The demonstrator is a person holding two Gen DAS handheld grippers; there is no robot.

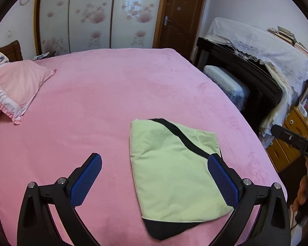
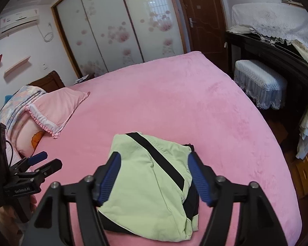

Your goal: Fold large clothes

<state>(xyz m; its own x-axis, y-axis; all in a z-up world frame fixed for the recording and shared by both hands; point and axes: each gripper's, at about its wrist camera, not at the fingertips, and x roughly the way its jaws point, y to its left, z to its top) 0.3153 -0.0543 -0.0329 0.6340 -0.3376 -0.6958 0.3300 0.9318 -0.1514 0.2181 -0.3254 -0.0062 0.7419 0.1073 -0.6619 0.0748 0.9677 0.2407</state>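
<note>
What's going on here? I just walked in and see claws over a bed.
A person holds a claw in each hand above a pink bed. A light green and black garment lies folded into a compact bundle near the bed's edge. The left claw and the right claw are both open, gripping nothing; the fold looks finished.

Each handheld gripper, the left gripper (image 1: pixel 155 177) and the right gripper (image 2: pixel 154 177), has matte black forked arms joined by round silver screws, fingers faced with blue dimpled pads (image 1: pixel 86 181), and white lettering on the black body.
</note>
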